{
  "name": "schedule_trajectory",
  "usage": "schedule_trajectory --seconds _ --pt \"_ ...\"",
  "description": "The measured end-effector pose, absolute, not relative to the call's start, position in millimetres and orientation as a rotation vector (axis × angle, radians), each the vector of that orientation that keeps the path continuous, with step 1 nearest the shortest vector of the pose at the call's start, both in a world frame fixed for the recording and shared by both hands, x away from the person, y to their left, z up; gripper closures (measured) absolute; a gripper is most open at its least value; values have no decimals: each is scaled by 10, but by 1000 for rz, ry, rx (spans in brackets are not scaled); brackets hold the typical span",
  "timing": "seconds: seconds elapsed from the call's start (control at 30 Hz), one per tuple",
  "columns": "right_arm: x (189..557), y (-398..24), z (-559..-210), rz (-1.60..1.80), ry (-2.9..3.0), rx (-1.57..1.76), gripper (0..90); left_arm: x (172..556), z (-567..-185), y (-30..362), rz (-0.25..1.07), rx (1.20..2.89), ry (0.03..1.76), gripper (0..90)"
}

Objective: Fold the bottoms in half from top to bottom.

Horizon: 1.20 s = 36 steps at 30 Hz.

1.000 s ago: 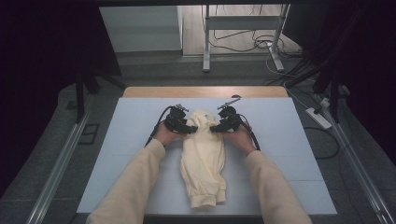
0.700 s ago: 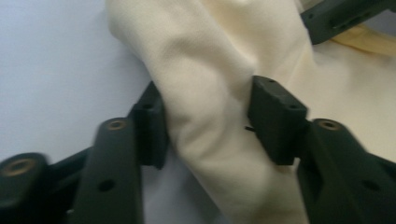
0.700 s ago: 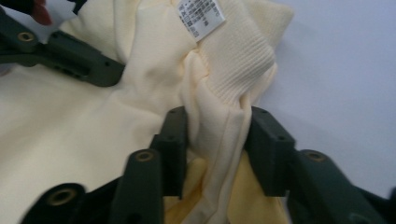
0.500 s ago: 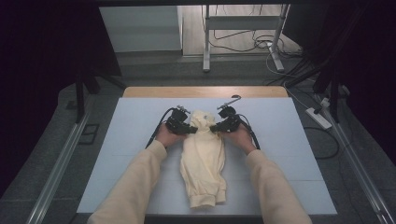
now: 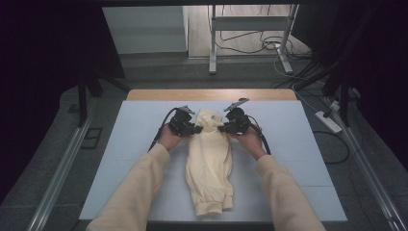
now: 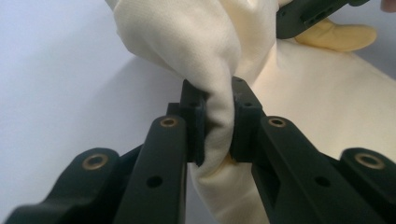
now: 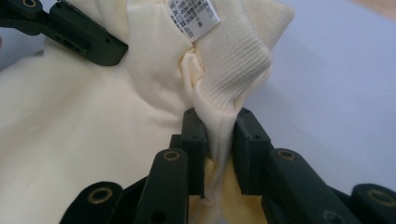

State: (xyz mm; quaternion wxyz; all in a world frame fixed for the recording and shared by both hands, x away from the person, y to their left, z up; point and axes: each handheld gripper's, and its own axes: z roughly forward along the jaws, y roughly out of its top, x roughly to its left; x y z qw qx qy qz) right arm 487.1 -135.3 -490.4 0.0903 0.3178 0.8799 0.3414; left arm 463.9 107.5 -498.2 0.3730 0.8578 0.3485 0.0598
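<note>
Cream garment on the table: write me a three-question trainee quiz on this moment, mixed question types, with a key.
1. True or false: the left gripper is shut on a fold of the cream garment.
2. Multiple choice: where does the right gripper pinch the garment? A) at the cuffed end near the person, B) by the ribbed band below the care label, C) nowhere.
3. Short answer: what surface does the garment lie on?

Key: 1. True; cloth is pressed between its pads, and its jaws have just been closing. 2. B. 3. A pale blue-white mat on the table.
</note>
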Motion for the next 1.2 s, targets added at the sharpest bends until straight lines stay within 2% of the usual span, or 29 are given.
schedule_trajectory --seconds 0.4,1.2 --pt "4823 -1384 -4613 1067 2523 885 758 4623 -4725 1098 212 2143 853 786" --pt "4851 -1397 -4460 1084 2476 866 758 4635 -4537 1098 269 2119 832 787"
